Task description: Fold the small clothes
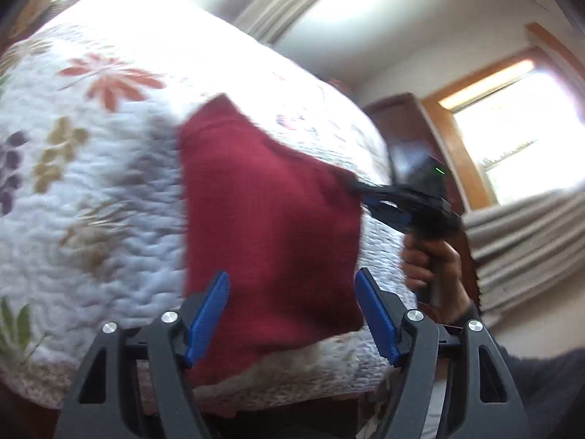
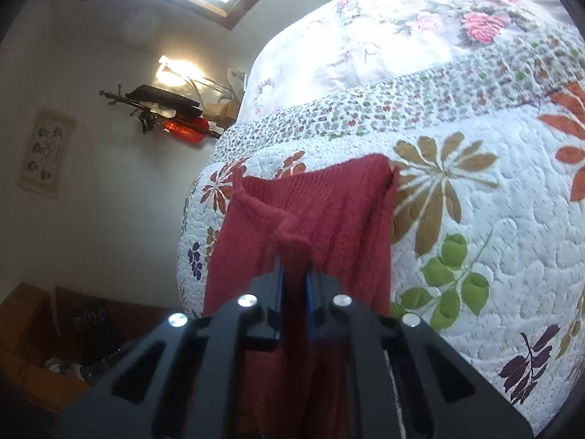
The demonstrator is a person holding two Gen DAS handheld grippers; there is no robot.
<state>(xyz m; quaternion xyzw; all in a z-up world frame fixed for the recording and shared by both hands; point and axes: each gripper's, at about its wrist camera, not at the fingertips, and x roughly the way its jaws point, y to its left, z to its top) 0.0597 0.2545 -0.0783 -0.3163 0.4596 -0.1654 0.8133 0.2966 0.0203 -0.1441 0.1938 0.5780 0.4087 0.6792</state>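
A dark red knit garment [image 1: 270, 226] lies on the flowered quilt [image 1: 91, 190], its near part hanging over the bed edge. My left gripper [image 1: 292, 314] is open, its blue pads on either side of the cloth's lower part without pinching it. My right gripper [image 1: 356, 186], held by a hand [image 1: 435, 270], is shut on the garment's right edge. In the right wrist view a bunched fold of the red garment [image 2: 321, 212] sits clamped between the right gripper [image 2: 294, 267] pads, and the rest spreads ahead on the quilt [image 2: 493, 219].
The bed fills most of both views, with a flowered sheet [image 2: 384, 29] and pillow area further up. A window [image 1: 512, 139] with curtains [image 1: 530, 241] stands to the right. A wall shelf with a red object [image 2: 186, 128] and a brick floor corner [image 2: 33, 344] lie beyond the bed.
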